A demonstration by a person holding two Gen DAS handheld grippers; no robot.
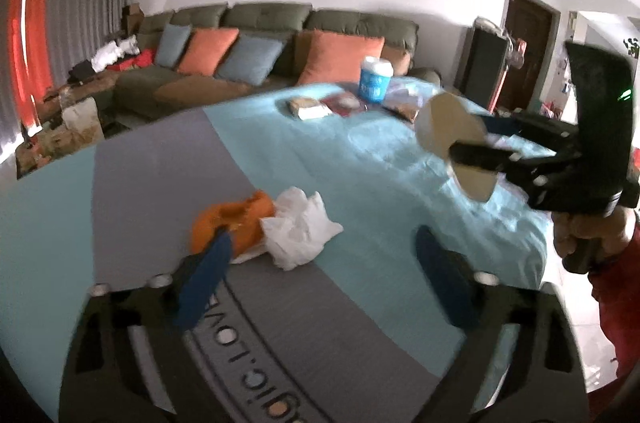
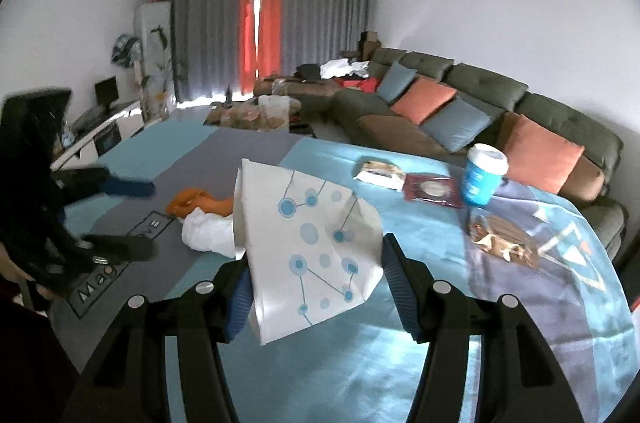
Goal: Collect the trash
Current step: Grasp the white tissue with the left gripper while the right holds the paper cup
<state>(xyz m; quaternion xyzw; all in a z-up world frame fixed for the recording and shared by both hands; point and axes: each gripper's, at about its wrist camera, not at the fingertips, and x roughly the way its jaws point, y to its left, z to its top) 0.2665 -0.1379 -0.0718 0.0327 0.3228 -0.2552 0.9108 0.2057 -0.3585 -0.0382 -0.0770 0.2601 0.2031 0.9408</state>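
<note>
Two spread left fingers (image 1: 320, 283) hover near crumpled tissue (image 1: 298, 231), while right fingers (image 2: 316, 287) seemingly pinch a paper bag (image 2: 316, 243).

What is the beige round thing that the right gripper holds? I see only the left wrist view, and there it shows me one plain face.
Observer: A paper cup; its side is white with blue dots joined by lines.
Operator: Do the jaws really grip it?
Observer: Yes. In the right gripper the cup spans the gap from one jaw to the other.
Operator: Does the cup hide any trash from me?
Observer: Partly. A crinkled brown wrapper shows whole here, on the cloth beside the blue tub.
</note>
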